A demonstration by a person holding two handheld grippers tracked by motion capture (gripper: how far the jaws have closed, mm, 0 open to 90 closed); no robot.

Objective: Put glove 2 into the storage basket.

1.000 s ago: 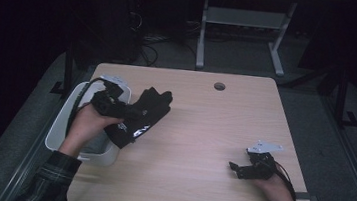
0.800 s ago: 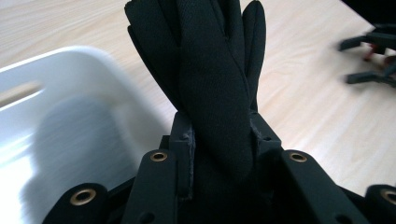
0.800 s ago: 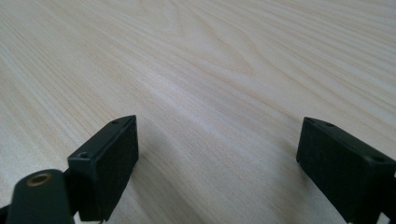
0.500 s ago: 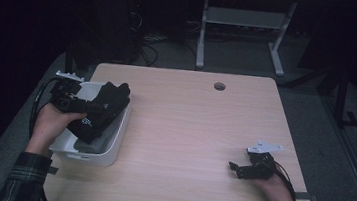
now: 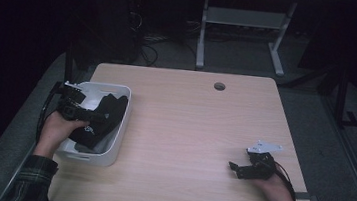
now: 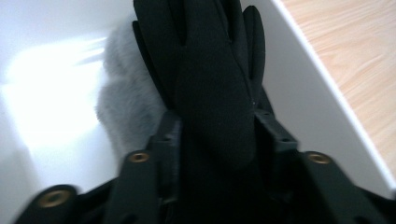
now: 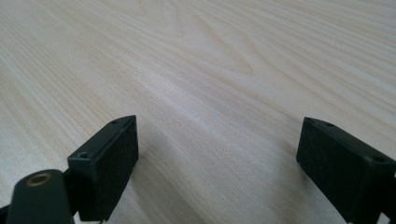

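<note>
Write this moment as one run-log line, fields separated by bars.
left tongs: shut on black glove, inside white bin | right tongs: open, empty, low over wooden table

The high view looks forward and down from above the person's side onto the whole wooden table (image 5: 194, 127), with dim, probably floor-level clutter beyond. The left gripper view sits very close, looking along its jaws into the white bin (image 6: 322, 88) at a black glove (image 6: 210, 93); the high view shares that bin (image 5: 117, 134) and glove (image 5: 102, 117). The right gripper view skims low over bare tabletop (image 7: 210, 70).
</note>
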